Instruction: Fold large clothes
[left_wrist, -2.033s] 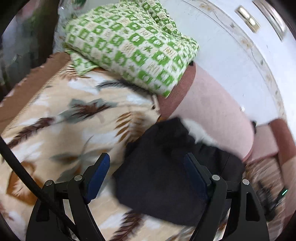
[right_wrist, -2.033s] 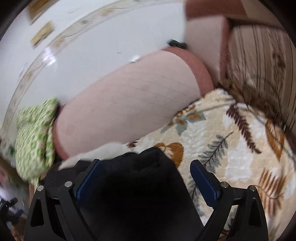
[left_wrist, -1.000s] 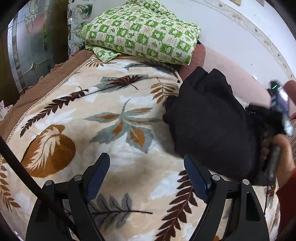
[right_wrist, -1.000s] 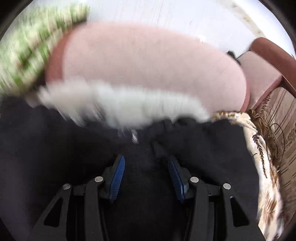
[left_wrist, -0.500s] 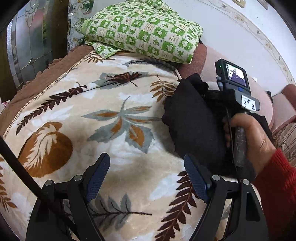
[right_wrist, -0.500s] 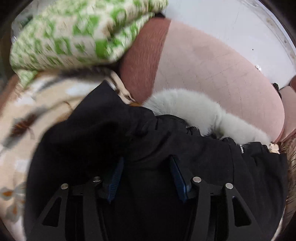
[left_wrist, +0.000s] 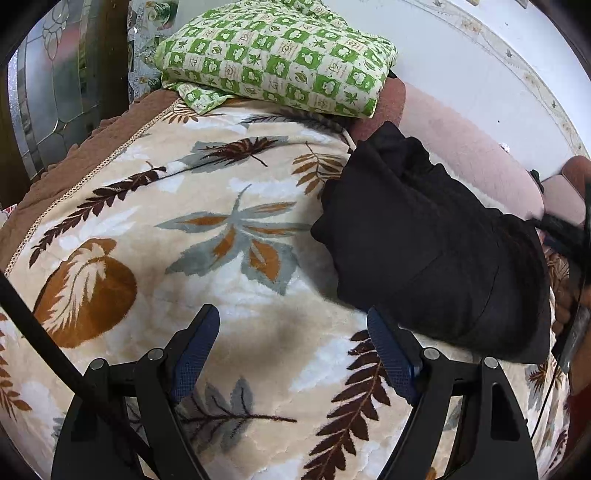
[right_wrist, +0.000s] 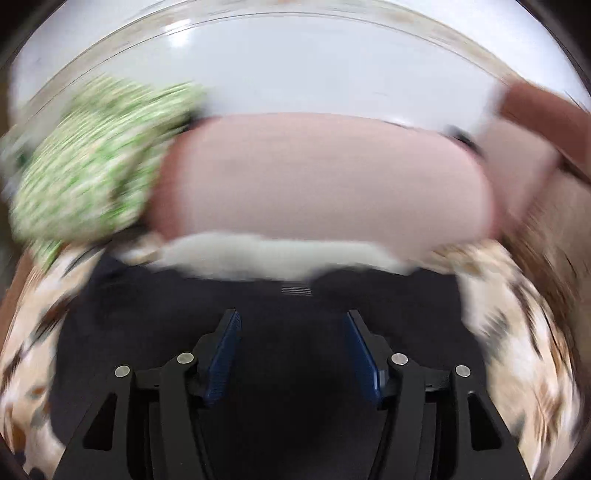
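Black fabric fills the space under the right gripper (right_wrist: 291, 354), whose jaws are opening; the blue pads (right_wrist: 225, 354) look clear of the cloth, with the coat below and between them rather than pinched. The left gripper (left_wrist: 295, 354) is spread wide and empty above the leaf-patterned blanket (left_wrist: 229, 258), with the folded black coat (left_wrist: 424, 258) lying at its two o'clock, against the pink sofa back (left_wrist: 472, 155).

The risk, as I judge it, is that the bulky bundle springs loose once let go: thick layers and the white fur trim (right_wrist: 273, 254) at twelve o'clock could push the fold apart, or the coat could slide toward the blanket's edge. A quick pull-away might also snag cloth on a pad.

The right view is heavily smeared, so contact between pads and coat cannot be settled. The green checked cushion (left_wrist: 280, 62) sits at eleven o'clock. At the left view's three o'clock edge a hand (left_wrist: 563, 302) and dark handle are cut off and blurred.
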